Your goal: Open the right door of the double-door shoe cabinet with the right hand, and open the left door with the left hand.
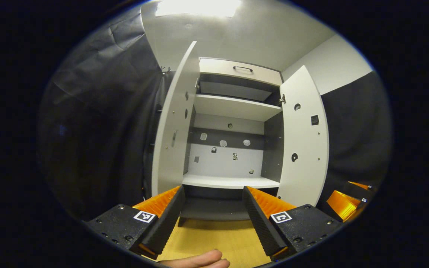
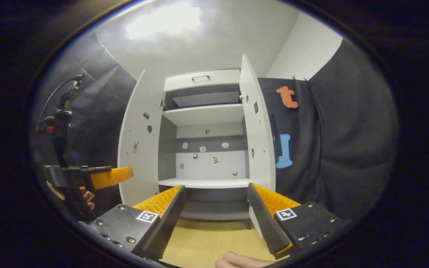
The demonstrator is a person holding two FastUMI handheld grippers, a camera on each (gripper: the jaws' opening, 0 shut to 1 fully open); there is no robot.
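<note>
Straight ahead of both our tongs stands the shoe cabinet [image 1: 233, 149], its left door [image 1: 171, 123] and right door [image 1: 305, 137] swung wide. Our left gripper [image 1: 212, 214] and right gripper [image 2: 216, 212] are both spread apart, grasping nothing. Off to the right gripper's left, its view catches the left gripper from the side with the hand [image 2: 84, 197] holding it.

Light wood floor [image 1: 214, 238] carries shoe cabinet [image 1: 233, 123], standing upright on it, base resting directly on boards. Inside cabinet, upper shelf [image 1: 237, 106] and lower shelf [image 1: 229, 181], both pale, each spanning full width between side walls. In right gripper view same floor [image 2: 207, 238] runs up to cabinet foot, lower shelf [image 2: 205, 182] just above it
</note>
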